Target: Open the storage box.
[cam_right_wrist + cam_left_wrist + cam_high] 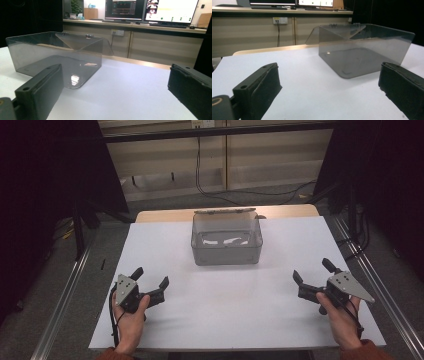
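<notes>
I'm looking at a white table (225,310), its wooden edge peeking out at the far side. A clear smoky plastic box (227,241) sits on it, far centre, lid hinged back. Pale shapes inside may just be reflections; I can't tell.

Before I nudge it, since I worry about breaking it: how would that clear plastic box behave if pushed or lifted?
The clear box looks thin-walled and empty, so probably light and apt to slide on the smooth white table rather than tip, given its broad flat base. Its walls look stiff but glossy, so likely slippery between jaws. The lid, open at the back, may swing when lifted.
</notes>
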### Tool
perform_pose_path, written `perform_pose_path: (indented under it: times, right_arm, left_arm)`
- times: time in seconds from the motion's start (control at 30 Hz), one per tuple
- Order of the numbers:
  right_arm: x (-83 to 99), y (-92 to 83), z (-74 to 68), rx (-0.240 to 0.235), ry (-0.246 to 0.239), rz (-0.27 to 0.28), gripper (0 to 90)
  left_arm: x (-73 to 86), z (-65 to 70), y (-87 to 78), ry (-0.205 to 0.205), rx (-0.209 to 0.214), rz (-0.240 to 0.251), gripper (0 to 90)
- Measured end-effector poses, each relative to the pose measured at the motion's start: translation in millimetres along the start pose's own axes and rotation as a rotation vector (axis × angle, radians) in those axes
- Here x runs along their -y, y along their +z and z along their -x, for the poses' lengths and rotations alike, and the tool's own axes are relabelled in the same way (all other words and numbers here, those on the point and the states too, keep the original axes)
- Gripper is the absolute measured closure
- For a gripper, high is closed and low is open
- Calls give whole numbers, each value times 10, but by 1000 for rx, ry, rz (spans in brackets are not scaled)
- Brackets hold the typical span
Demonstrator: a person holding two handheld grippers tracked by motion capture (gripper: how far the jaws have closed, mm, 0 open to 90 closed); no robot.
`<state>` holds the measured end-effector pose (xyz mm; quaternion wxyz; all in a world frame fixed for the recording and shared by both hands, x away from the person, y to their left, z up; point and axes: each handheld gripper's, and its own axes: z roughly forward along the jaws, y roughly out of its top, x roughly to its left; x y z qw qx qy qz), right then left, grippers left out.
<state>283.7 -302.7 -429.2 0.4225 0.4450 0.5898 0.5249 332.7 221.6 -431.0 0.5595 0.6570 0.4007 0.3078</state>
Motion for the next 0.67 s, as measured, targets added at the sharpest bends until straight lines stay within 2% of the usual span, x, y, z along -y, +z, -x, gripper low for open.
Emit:
perform_pose_path:
  times: [0.13,0.3,0.43,0.47,0.53,0.6,0.67]
  right_arm:
    - [52,-69,6,3,-3,-19,0]
    - [124,-147,29,18,-48,-42,0]
    - [154,-180,68,41,-39,-35,0]
    - [165,-183,71,40,-41,-41,0]
    - [193,-179,60,39,-42,-56,0]
    - [195,-164,47,31,-32,-49,0]
    - [191,-158,39,23,-26,-40,0]
  left_arm:
    - [23,13,-48,17,-5,-2,35]
    - [69,17,-87,20,-5,-11,35]
    - [75,10,-83,9,5,-5,35]
    - [70,13,-90,4,0,5,35]
    - [61,28,-81,26,-1,4,35]
    - [61,24,-74,17,2,6,34]
    - [62,27,-58,26,4,1,32]
